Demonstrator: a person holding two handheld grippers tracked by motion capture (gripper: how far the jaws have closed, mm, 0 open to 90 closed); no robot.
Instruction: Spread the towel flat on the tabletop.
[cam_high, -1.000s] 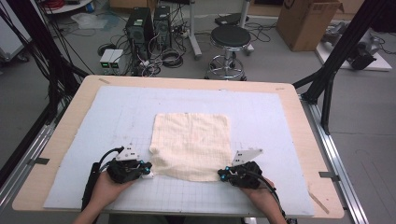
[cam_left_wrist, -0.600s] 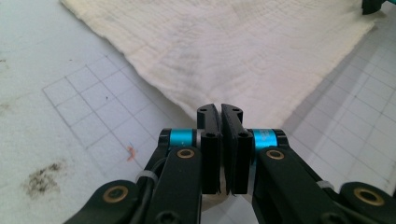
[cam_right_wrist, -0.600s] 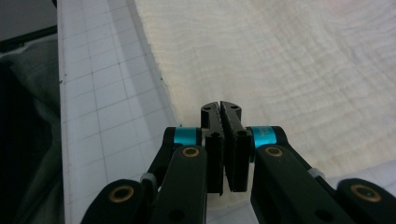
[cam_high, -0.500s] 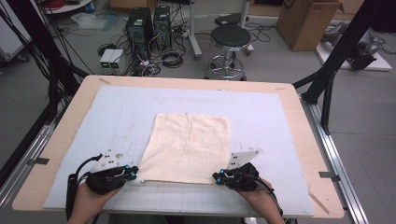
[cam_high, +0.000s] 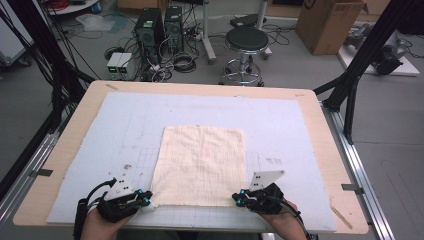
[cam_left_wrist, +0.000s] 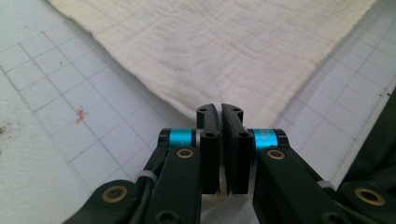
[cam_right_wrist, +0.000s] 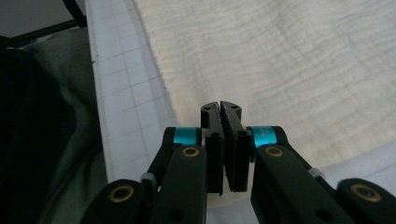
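Left tool (cam_high: 146, 196): jaws pressed together on the near left corner of the cream cloth (cam_high: 202, 165), as its own gripper view shows, where the cloth's edge runs down between the two black jaws of the left tool (cam_left_wrist: 221, 112). The hand (cam_high: 100, 222) behind it enters from the bottom edge of the high view, a black cable looping at its left.

Right tool (cam_high: 237, 199): jaws likewise clamped, on the near right corner of the cloth; in the right gripper view the right tool (cam_right_wrist: 220, 108) grips the fabric at its edge, with the cloth (cam_right_wrist: 289, 70) spreading away beyond the jaws. A grey three-cornered plate (cam_high: 265, 178) sits on top of this tool.

Cloth: lies flat and spread open, roughly square, with faint grid lines, on the pale blue gridded mat (cam_high: 125, 125) near the middle of the tabletop (cam_high: 325, 150), its near edge stretched between the two tools.

Surroundings: a black round stool (cam_high: 246, 42) stands on the floor beyond the far edge of the tabletop; computer cases (cam_high: 160, 25) and tangled cables stand to its left, a cardboard box (cam_high: 327, 20) to its right.
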